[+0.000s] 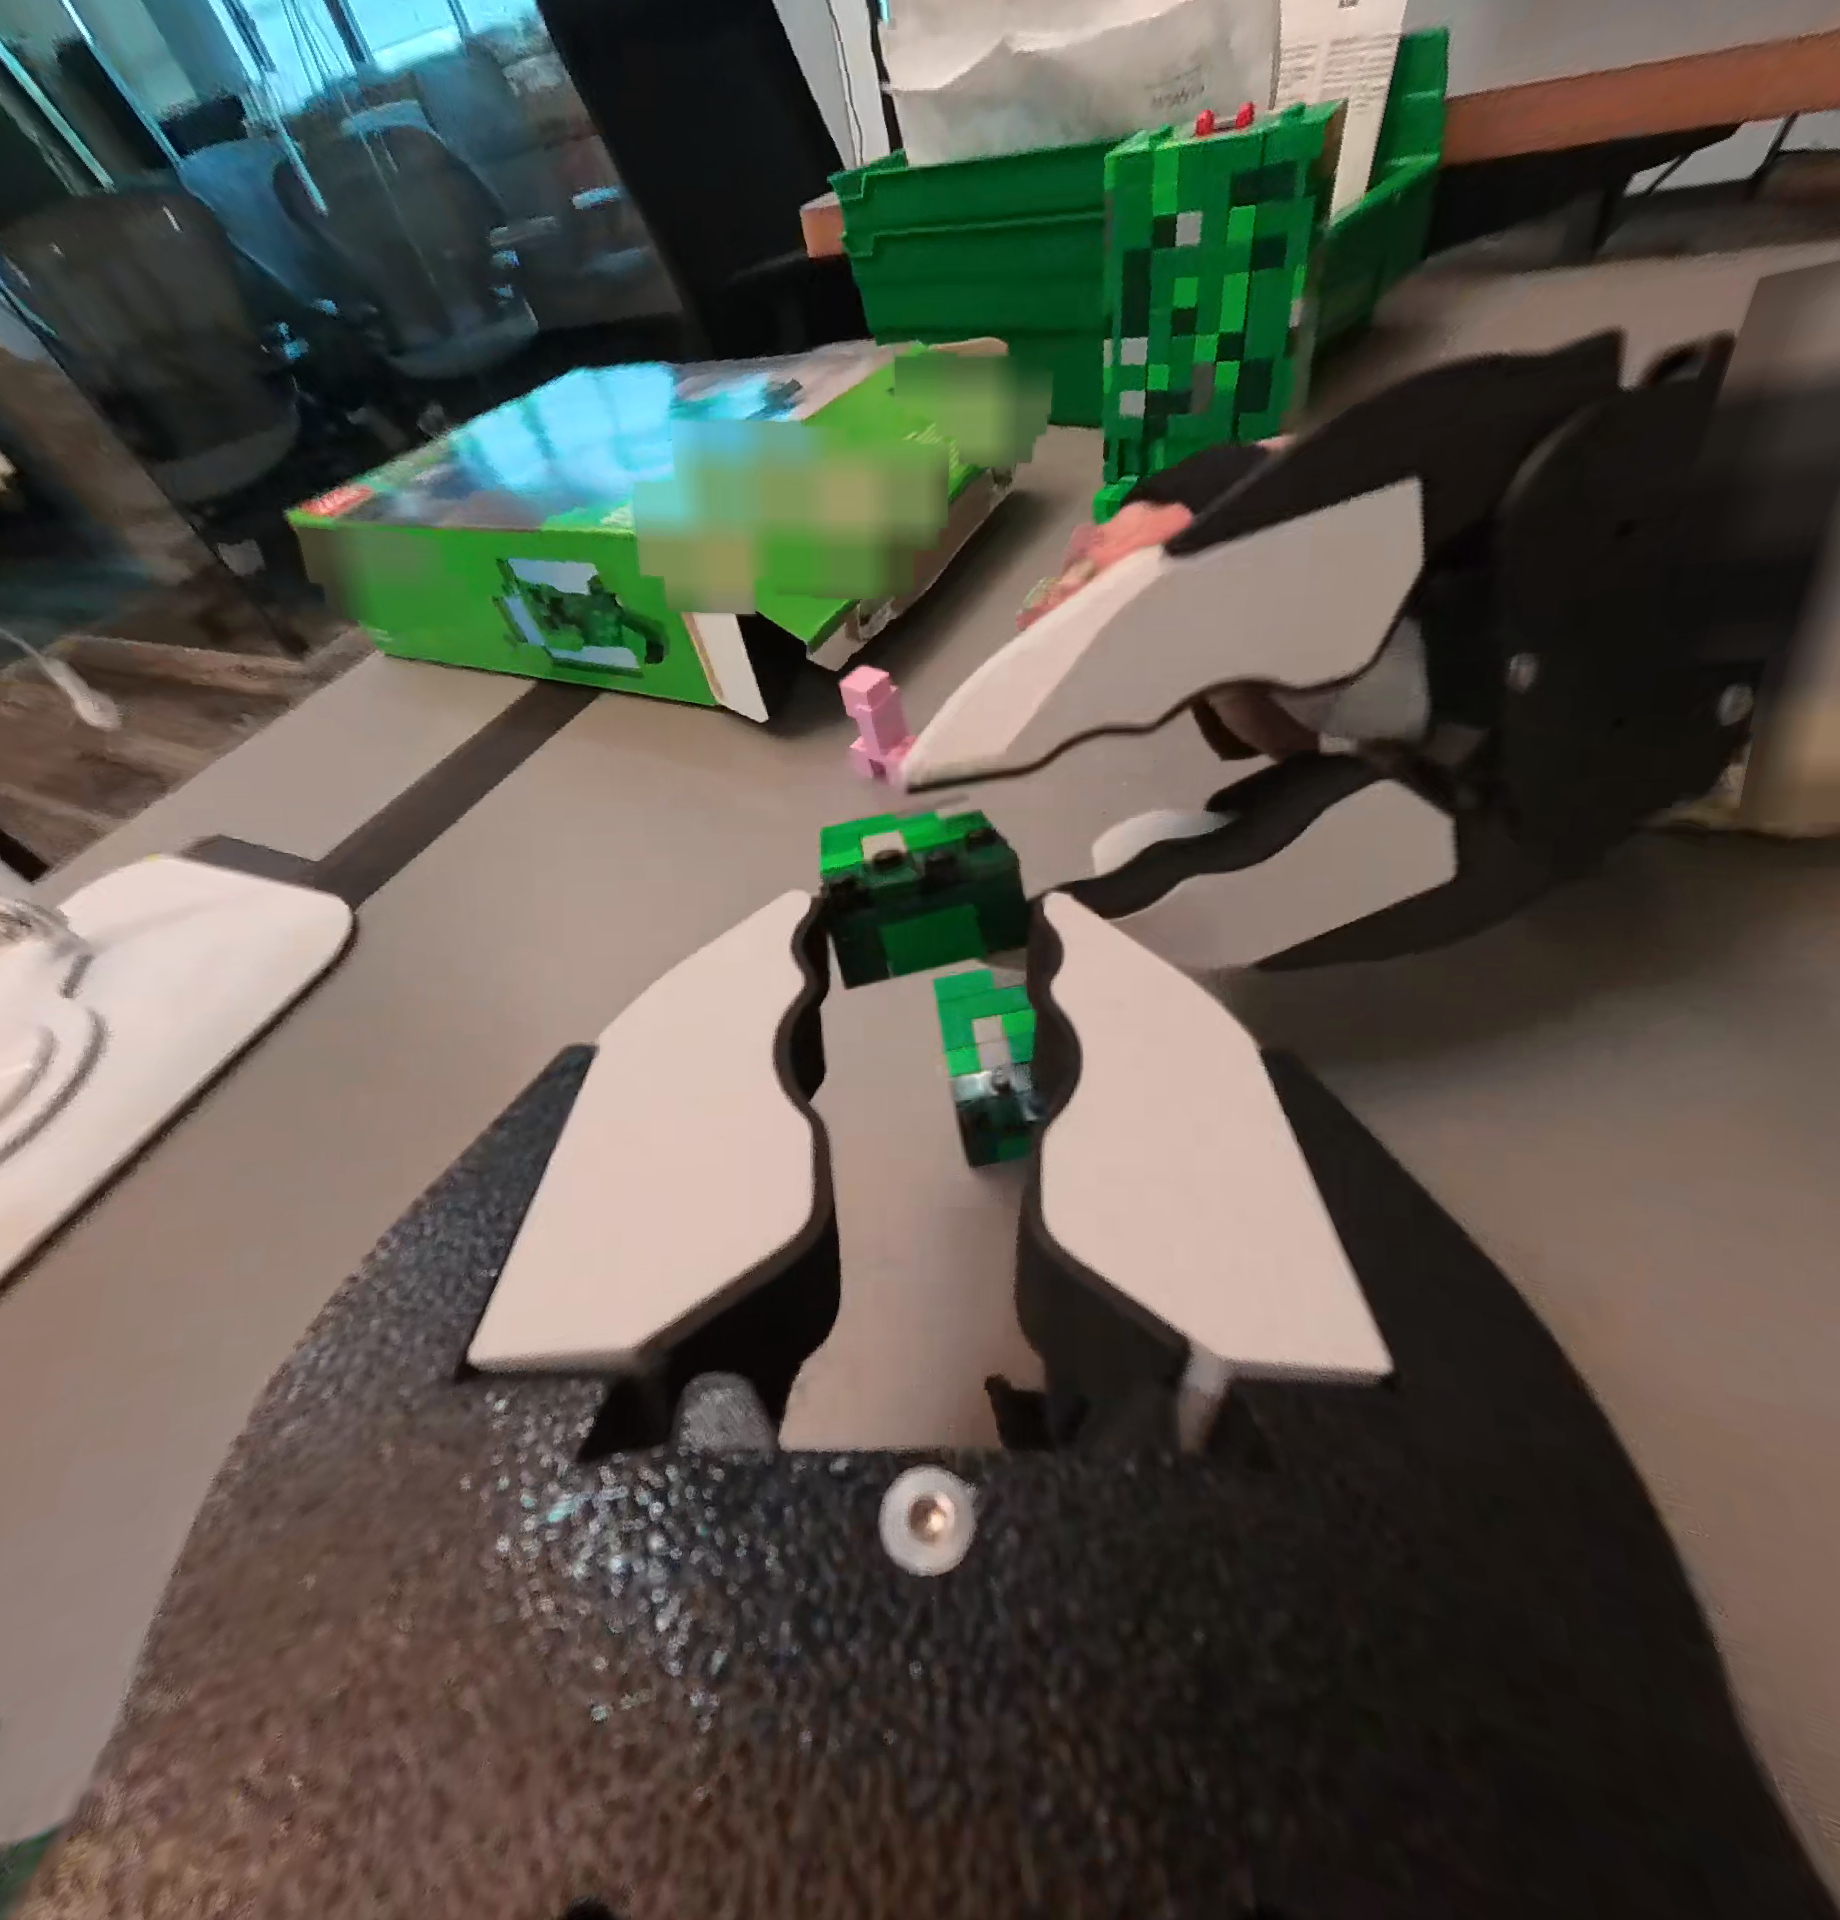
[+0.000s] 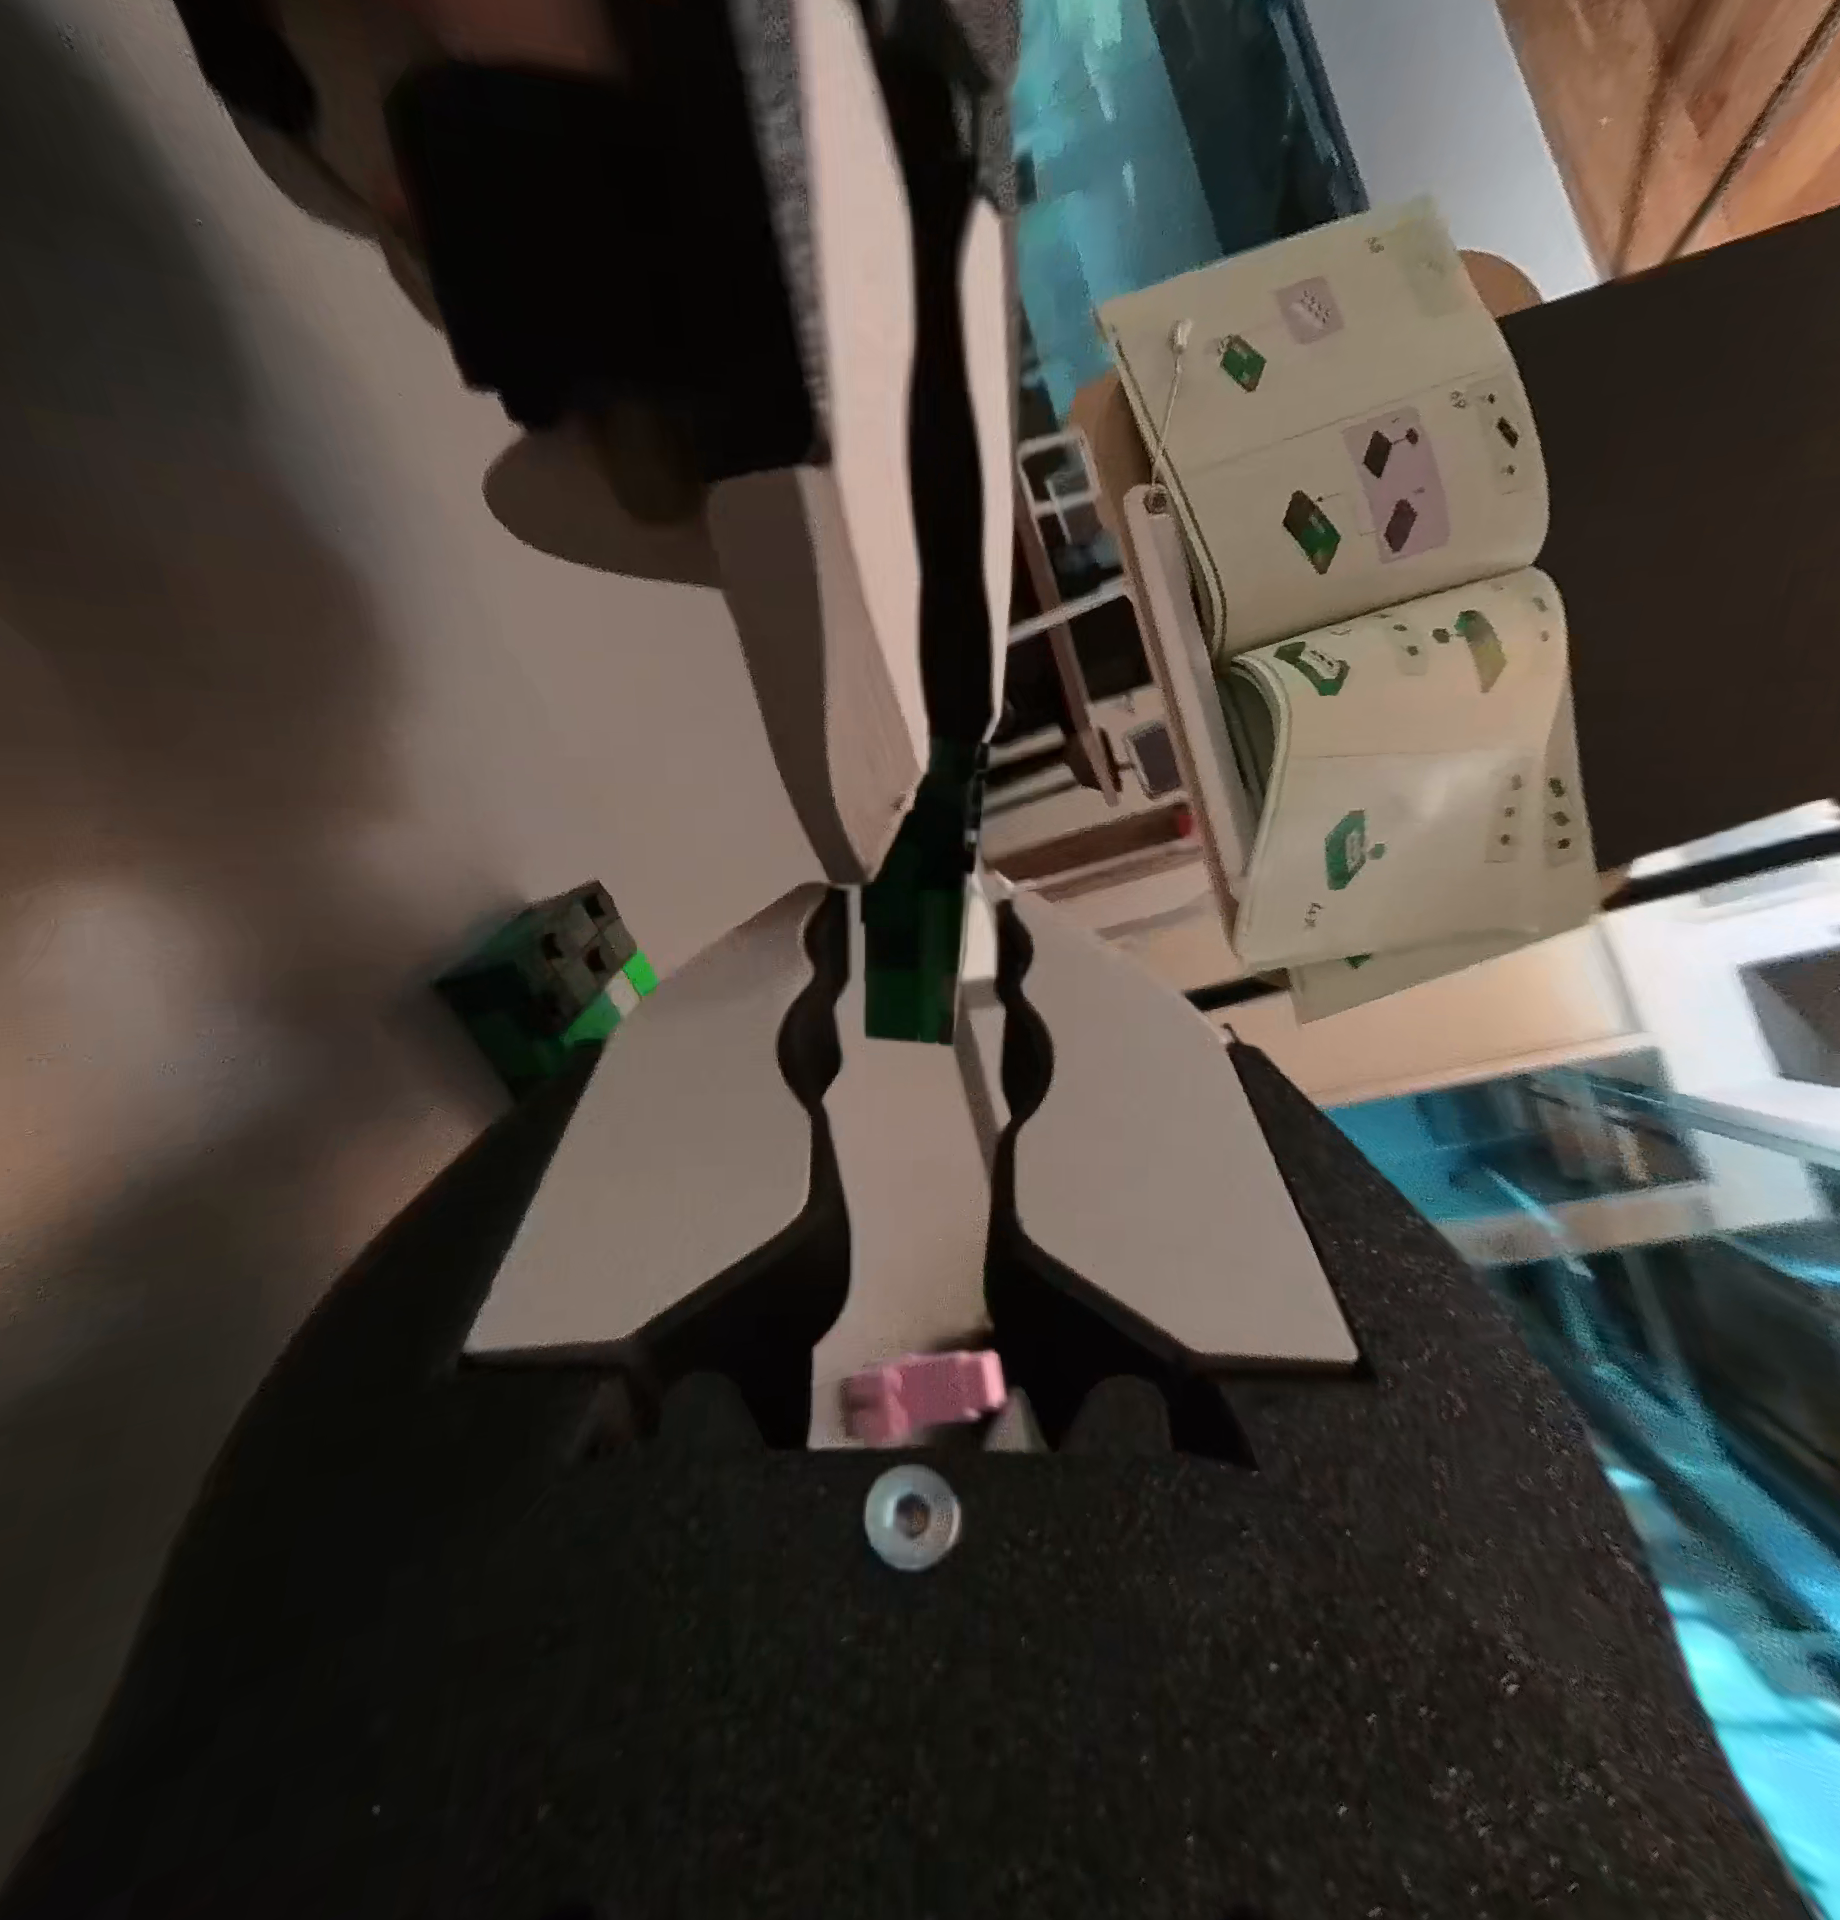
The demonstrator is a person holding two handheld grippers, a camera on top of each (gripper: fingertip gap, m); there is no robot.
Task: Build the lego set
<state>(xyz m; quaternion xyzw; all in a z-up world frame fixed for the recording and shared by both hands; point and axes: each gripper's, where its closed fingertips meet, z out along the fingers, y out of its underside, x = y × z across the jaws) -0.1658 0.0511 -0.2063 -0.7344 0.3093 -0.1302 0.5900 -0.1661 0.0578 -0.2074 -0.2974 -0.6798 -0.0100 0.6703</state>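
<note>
My left gripper [image 1: 926, 914] is shut on a dark green lego block [image 1: 921, 899] at its fingertips and holds it just above the grey table [image 1: 1518, 1091]. A smaller green lego piece [image 1: 989, 1070] lies on the table between the left fingers. My right gripper [image 1: 999, 831] comes in from the right, open, with its tips close around the block. In the right wrist view the block [image 2: 905, 966] sits between the open right gripper [image 2: 916, 914] fingers without touching them, held from above by the left gripper [image 2: 942, 790]. The smaller piece [image 2: 552, 977] lies to the left.
A pink lego pig [image 1: 874, 727] stands just behind the block. A tall green creeper build [image 1: 1207, 291], green bins [image 1: 978, 260] and the set's green box [image 1: 604, 520] lie farther back. A white stand base [image 1: 168, 966] is at the left. An open instruction booklet [image 2: 1394, 623] is propped up.
</note>
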